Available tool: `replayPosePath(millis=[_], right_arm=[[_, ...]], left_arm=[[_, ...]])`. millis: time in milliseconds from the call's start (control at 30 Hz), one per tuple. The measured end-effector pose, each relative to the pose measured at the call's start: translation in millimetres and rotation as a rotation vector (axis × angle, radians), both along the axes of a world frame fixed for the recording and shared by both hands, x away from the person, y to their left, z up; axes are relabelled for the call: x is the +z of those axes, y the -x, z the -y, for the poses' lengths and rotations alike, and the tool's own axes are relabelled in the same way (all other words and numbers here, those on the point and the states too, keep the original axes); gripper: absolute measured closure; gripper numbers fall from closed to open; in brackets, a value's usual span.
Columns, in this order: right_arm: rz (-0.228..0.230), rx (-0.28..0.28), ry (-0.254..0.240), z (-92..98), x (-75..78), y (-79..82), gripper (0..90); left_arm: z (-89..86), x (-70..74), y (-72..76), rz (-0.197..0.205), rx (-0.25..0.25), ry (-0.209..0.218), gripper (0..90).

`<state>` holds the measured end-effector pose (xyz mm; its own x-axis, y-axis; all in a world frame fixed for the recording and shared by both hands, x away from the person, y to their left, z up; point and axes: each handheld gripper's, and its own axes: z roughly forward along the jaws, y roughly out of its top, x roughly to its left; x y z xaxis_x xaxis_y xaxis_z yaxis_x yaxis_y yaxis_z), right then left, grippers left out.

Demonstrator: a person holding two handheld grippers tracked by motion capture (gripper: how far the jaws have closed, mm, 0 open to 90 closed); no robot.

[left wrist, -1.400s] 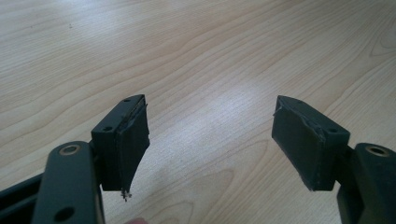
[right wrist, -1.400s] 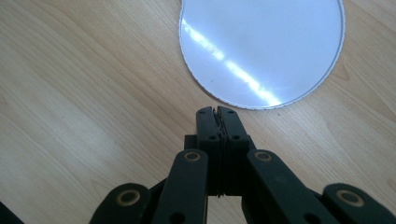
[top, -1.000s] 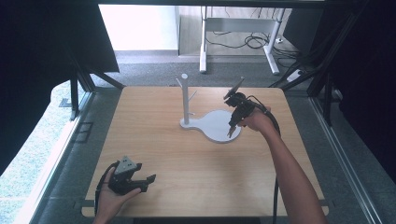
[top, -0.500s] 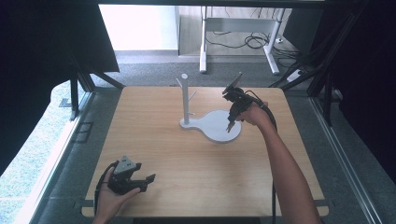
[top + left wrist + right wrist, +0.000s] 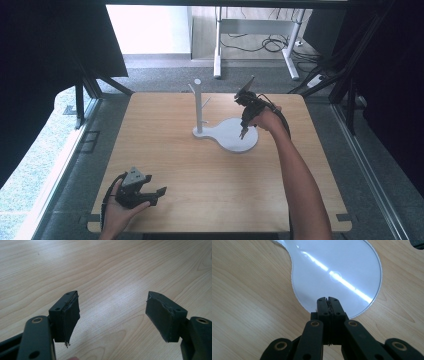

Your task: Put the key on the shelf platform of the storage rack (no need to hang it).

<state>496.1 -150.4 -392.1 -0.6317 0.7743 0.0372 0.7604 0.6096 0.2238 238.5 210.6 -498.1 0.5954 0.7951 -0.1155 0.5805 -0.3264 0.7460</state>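
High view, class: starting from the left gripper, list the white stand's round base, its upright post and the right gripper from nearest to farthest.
Measured from the left gripper at the table's near left:
1. Upright post, centre, and round base, just right of it: too close to call.
2. Right gripper, above the base's right part, farthest.

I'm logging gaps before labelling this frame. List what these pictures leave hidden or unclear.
- Right gripper, right gripper view: jaws pressed together; whether they touch the white base below cannot be told.
- White stand, high view: pegs too small to count.
- Left gripper, high view: the hand covers its handle.
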Motion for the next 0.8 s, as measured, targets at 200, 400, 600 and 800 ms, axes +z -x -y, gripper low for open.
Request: replayPosePath(millis=[200, 400, 600, 800], right_arm=[[-0.005, 0.005, 0.005, -4.5, -5.7, -3.9, 89.7], [-0.003, 0.001, 0.013, -8.8, -11.8, -10.9, 89.6], [0.000, 0.000, 0.014, -11.5, -16.0, -15.9, 89.7], [0.012, 0.000, 0.011, -13.3, -22.4, -20.4, 89.7]], left_arm=[[4.4, 0.8, 0.8, 0.005, -0.010, 0.000, 27.4], [6.0, 0.0, 0.7, 0.002, -0.016, -0.003, 27.4], [5.8, -0.5, 0.5, 0.001, -0.014, -0.001, 27.4], [6.7, 1.1, 1.3, 0.001, -0.020, 0.010, 27.4]])
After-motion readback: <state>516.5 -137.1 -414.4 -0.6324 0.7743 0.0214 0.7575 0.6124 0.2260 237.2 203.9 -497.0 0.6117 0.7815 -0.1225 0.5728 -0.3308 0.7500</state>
